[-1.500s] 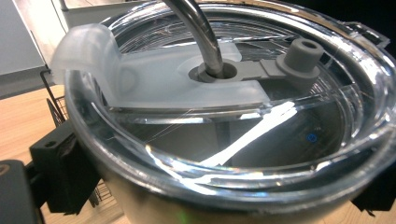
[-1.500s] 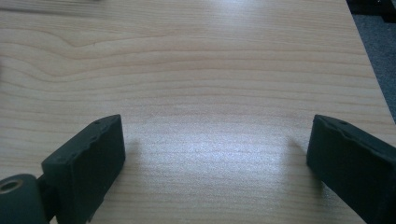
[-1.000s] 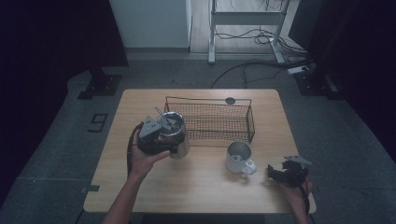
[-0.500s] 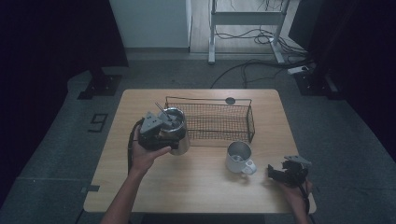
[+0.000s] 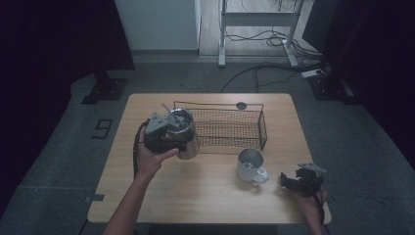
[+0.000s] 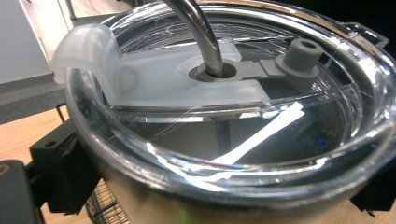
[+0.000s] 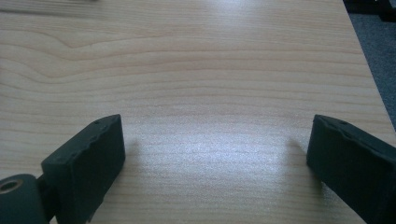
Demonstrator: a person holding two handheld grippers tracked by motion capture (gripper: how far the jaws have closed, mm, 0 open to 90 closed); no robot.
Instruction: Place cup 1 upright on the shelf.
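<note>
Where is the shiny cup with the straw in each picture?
High view: the steel tumbler is left of centre, in the left tongs, beside the wire basket.
Left gripper view: tumbler close up, clear lid and metal straw on top.
Right gripper view: bare wooden table, no tumbler.
Shared landmark: the table.

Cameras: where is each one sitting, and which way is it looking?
High view: sits above the table, looking forward and down; both forearms enter from below.
Left gripper view: rides the left gripper, facing the steel tumbler its jaws clamp.
Right gripper view: rides the right gripper, facing bare tabletop between spread jaws.
Shared: high and left gripper views both show the tumbler's metal straw.
</note>
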